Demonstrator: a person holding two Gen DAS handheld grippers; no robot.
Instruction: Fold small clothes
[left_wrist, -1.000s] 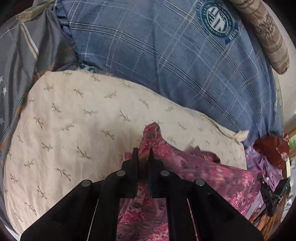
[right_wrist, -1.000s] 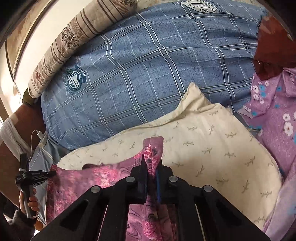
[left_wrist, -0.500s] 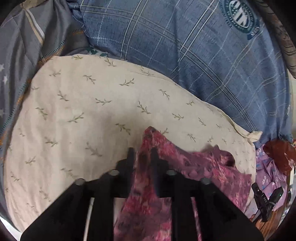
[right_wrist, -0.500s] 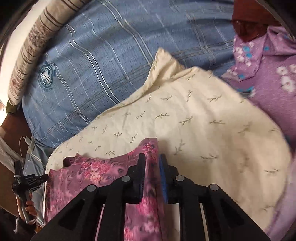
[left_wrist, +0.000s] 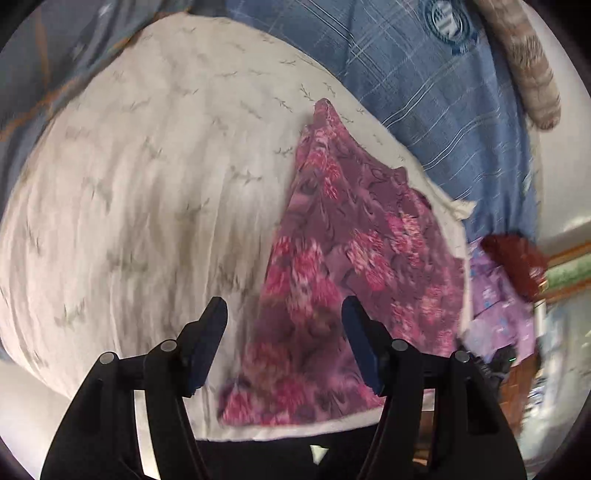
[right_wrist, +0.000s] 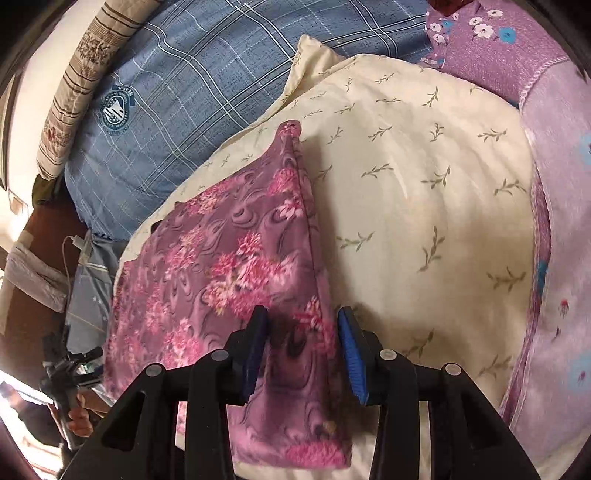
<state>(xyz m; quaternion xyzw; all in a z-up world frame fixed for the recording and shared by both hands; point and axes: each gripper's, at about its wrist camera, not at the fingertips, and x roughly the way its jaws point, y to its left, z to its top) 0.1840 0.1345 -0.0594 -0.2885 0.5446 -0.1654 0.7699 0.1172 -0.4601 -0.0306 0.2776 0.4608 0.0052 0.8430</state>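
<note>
A small purple garment with pink flowers (left_wrist: 343, 266) lies folded flat on a cream pillow with a sprig print (left_wrist: 147, 184). My left gripper (left_wrist: 284, 314) hovers over the garment's near left edge, its jaws opening, with cloth below the gap and neither pad pressing on it. In the right wrist view the same garment (right_wrist: 229, 258) reaches under my right gripper (right_wrist: 301, 321), whose jaws are opening too; the blue pads (right_wrist: 349, 343) stand off the cloth on either side. The cream pillow (right_wrist: 424, 192) spreads to the right of it.
A blue plaid pillow with a round crest (right_wrist: 173, 74) lies behind the cream one, a striped bolster (right_wrist: 77, 74) beyond it. A lilac floral blanket (right_wrist: 554, 221) borders the right side. A dark red cloth (left_wrist: 517, 258) sits at the right. A hand holding a device (right_wrist: 74, 369) shows lower left.
Both grippers were shut on the garment's raised corners; their jaws have parted and let go. The garment now lies flat on the pillow, and both grippers have drawn back toward its near edge.
</note>
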